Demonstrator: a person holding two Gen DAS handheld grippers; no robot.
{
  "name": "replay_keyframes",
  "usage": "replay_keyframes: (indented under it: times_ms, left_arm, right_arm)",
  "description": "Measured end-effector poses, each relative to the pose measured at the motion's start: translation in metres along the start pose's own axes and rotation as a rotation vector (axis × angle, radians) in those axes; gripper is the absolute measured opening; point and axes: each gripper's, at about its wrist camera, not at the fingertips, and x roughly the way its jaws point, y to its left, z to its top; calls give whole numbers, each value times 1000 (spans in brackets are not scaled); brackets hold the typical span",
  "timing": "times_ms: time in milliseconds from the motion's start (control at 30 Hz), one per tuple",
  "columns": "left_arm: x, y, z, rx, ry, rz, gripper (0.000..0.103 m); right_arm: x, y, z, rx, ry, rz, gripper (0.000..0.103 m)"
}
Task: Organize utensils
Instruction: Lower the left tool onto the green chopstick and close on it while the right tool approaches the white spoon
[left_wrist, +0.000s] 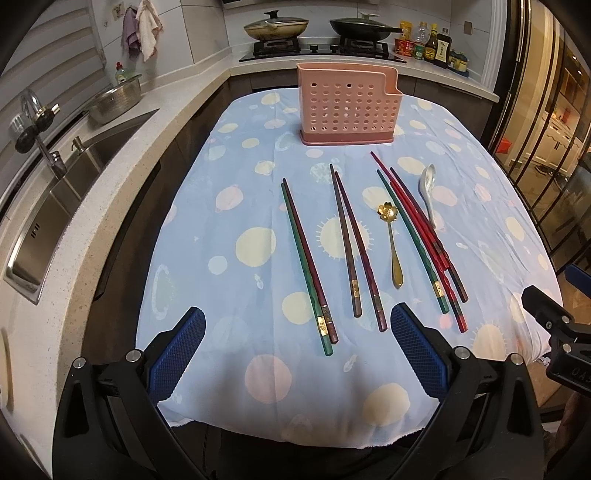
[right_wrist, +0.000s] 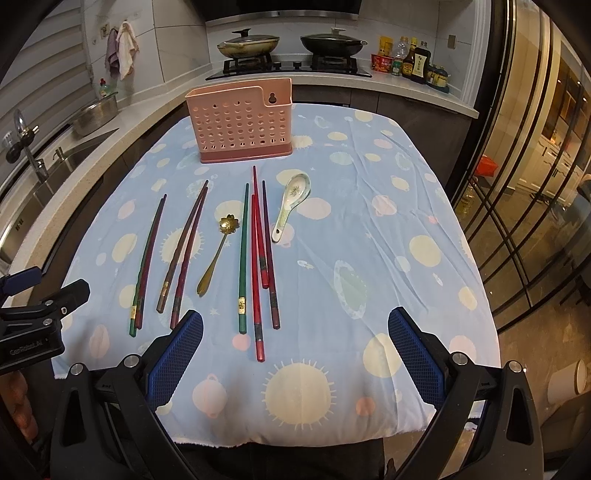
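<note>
A pink perforated utensil holder (left_wrist: 347, 105) (right_wrist: 242, 123) stands at the far end of the table. Several chopsticks lie in front of it: a green and dark red pair (left_wrist: 308, 264) (right_wrist: 146, 264) at left, a brown and maroon pair (left_wrist: 351, 243) (right_wrist: 184, 251) in the middle, and a green, red and purple bunch (left_wrist: 421, 240) (right_wrist: 256, 254) at right. A gold flower spoon (left_wrist: 391, 240) (right_wrist: 218, 251) and a white ceramic spoon (left_wrist: 428, 192) (right_wrist: 290, 205) lie among them. My left gripper (left_wrist: 295, 354) and right gripper (right_wrist: 295, 354) hover open over the near table edge, holding nothing.
A blue patterned cloth (left_wrist: 240, 221) (right_wrist: 369, 240) covers the table. A sink (left_wrist: 70, 192) and counter run along the left, a stove with two pans (left_wrist: 317, 29) and sauce bottles (left_wrist: 432, 44) stand behind. Glass doors (right_wrist: 535, 184) are at right.
</note>
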Motion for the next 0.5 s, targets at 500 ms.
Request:
replay_keyframes:
  times_ms: [500]
  left_arm:
    - [57,33,-9,-80,120,-3,96]
  right_arm:
    - [30,-15,1,39,44,-4,96]
